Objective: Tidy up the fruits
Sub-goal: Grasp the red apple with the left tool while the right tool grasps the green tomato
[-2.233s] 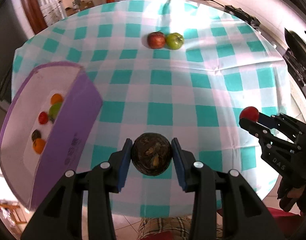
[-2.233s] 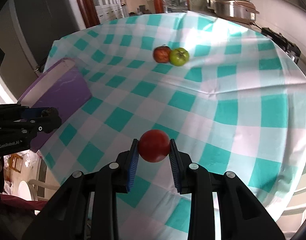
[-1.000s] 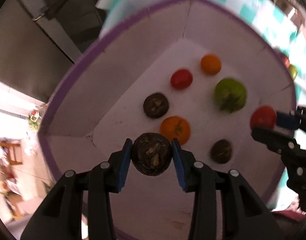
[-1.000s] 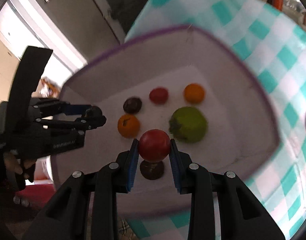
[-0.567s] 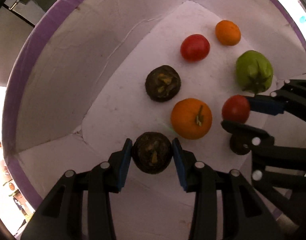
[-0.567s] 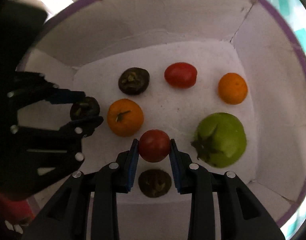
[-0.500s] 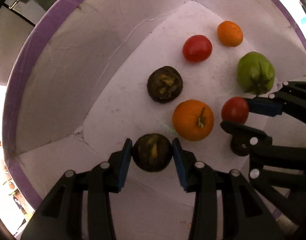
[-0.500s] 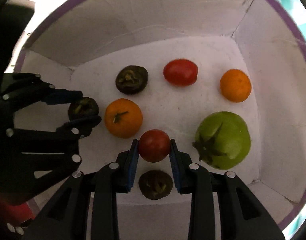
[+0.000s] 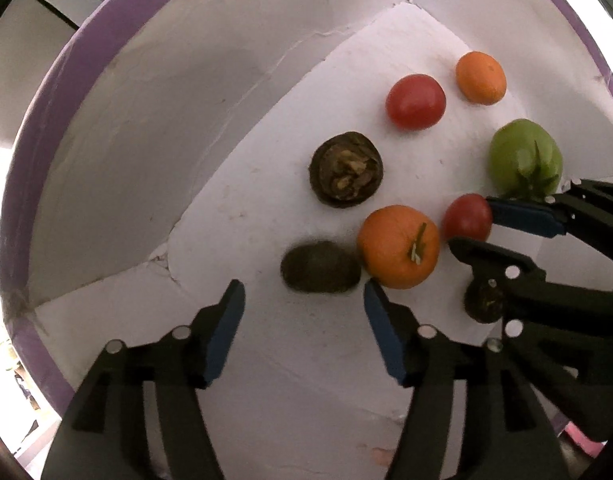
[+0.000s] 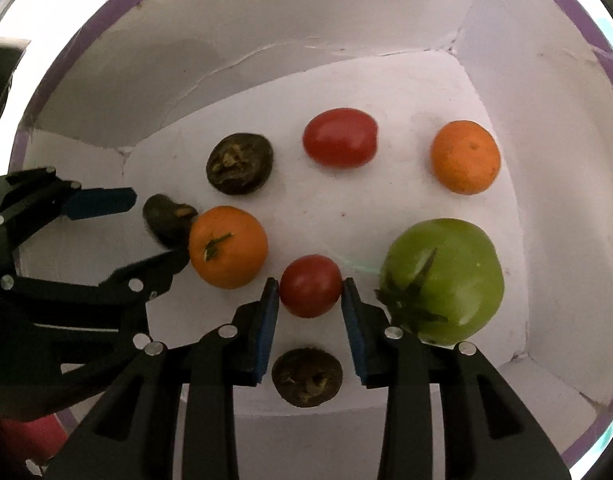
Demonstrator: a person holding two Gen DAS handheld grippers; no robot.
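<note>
Both grippers are inside the purple-rimmed white box (image 9: 106,128). My left gripper (image 9: 304,300) is open; the dark brown fruit (image 9: 321,267) lies loose on the box floor between its fingertips, against an orange (image 9: 398,246). It also shows in the right wrist view (image 10: 166,220). My right gripper (image 10: 310,300) is shut on a small red tomato (image 10: 311,286), held low over the floor beside a green tomato (image 10: 442,280). The tomato also shows in the left wrist view (image 9: 466,218).
On the box floor lie another dark fruit (image 10: 240,168), a red tomato (image 10: 340,143), a small orange (image 10: 465,157) and a dark fruit (image 10: 307,376) under my right gripper. The box walls (image 10: 266,32) rise on all sides.
My left gripper has opened and let go of the dark fruit, which now lies on the box floor. My right gripper has sunk slightly lower, still holding the tomato.
</note>
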